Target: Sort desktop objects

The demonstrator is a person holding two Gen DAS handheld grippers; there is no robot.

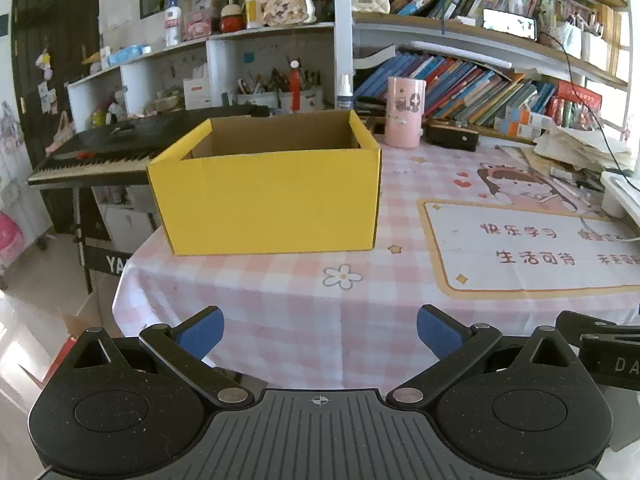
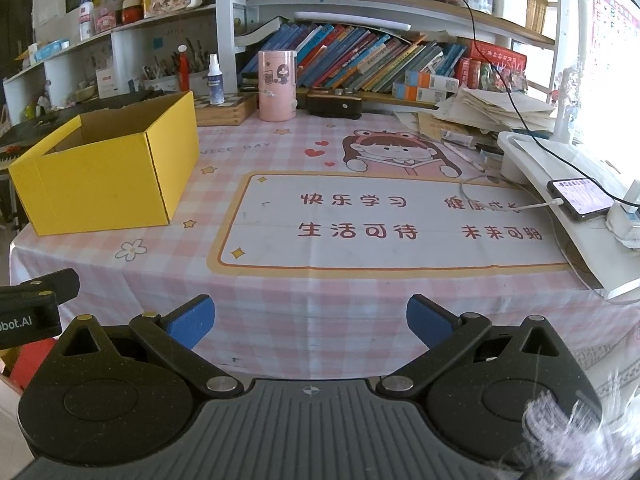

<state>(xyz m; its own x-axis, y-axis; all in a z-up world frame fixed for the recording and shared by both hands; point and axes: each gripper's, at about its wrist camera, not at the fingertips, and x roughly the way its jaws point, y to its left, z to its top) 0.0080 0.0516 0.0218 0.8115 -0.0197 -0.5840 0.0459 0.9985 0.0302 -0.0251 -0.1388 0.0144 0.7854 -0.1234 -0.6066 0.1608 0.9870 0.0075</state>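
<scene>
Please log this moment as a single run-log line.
left gripper: open, empty | right gripper: open, empty | yellow box: open-topped, on table, untouched

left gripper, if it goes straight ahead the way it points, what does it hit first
Most likely the yellow box, its front wall facing the open left gripper. Only bare tablecloth lies between, though depth is hard to judge.

Crowded bookshelves behind sunlit desk

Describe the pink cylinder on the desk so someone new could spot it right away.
Find the yellow cardboard box on the pink checked tablecloth. Behind its far right corner, before the leaning books, stands the pink cylindrical holder. Unlike the spray bottle and dark case beside it, it carries a cartoon girl.
</scene>
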